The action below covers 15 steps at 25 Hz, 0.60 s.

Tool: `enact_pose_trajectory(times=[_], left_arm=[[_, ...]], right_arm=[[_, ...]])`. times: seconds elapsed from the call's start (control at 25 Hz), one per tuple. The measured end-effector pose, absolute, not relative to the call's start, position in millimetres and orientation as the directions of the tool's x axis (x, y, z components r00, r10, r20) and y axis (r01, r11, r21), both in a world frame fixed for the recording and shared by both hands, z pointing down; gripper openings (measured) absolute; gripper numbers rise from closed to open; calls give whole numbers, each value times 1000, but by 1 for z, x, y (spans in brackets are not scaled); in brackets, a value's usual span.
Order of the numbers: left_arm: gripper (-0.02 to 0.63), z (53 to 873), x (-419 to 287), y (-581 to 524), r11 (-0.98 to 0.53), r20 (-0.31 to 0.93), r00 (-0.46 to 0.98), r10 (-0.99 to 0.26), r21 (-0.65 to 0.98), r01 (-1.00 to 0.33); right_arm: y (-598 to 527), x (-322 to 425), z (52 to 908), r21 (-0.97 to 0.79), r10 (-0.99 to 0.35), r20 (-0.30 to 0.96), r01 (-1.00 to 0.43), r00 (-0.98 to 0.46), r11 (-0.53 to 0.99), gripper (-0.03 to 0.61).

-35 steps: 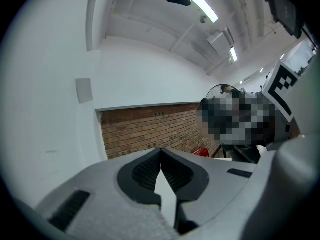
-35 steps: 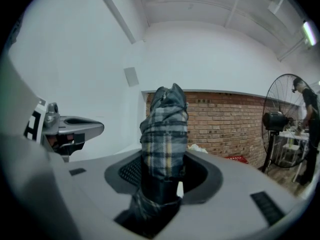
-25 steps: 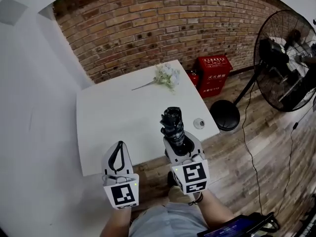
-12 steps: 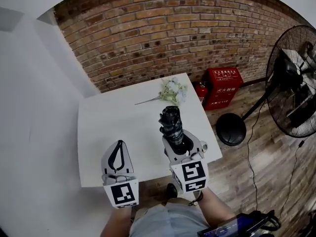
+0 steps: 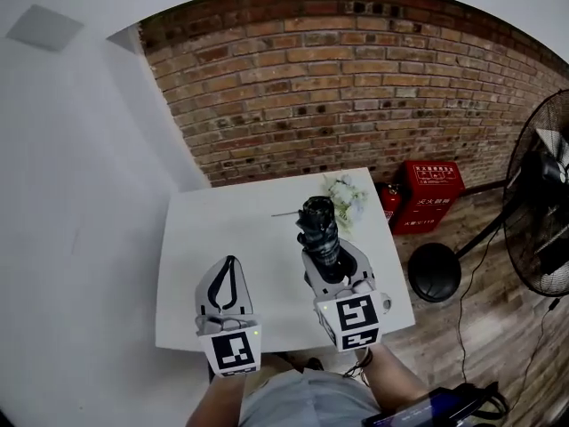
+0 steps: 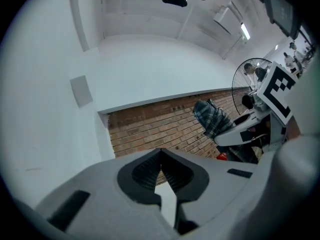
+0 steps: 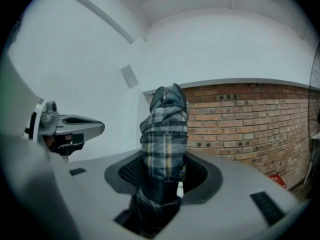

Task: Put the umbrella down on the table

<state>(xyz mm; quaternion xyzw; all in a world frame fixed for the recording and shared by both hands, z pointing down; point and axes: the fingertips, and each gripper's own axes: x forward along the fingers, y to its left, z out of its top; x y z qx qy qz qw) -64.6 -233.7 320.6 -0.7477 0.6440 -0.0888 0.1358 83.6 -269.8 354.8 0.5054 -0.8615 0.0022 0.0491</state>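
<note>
Rough brick wall (image 5: 356, 87) backs a smooth white table (image 5: 231, 229) and plaid rolled umbrella (image 5: 320, 234).

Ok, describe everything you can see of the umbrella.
The umbrella is folded shut, its dark plaid fabric with pale stripes wrapped into a short, crumpled roll. The right gripper is clamped round its lower part, so most of it juts forward from the jaws. It hangs over the white table, touching nothing else.
</note>
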Motion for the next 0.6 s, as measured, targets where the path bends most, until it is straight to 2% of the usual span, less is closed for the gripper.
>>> enact_pose_trajectory(times=[0.6], left_arm=[[6,334,-86,-280,-156,-1,164,-987,-299,-942]], right_arm=[[-313,58,382,28,-857,168,-867,-487,498,189]])
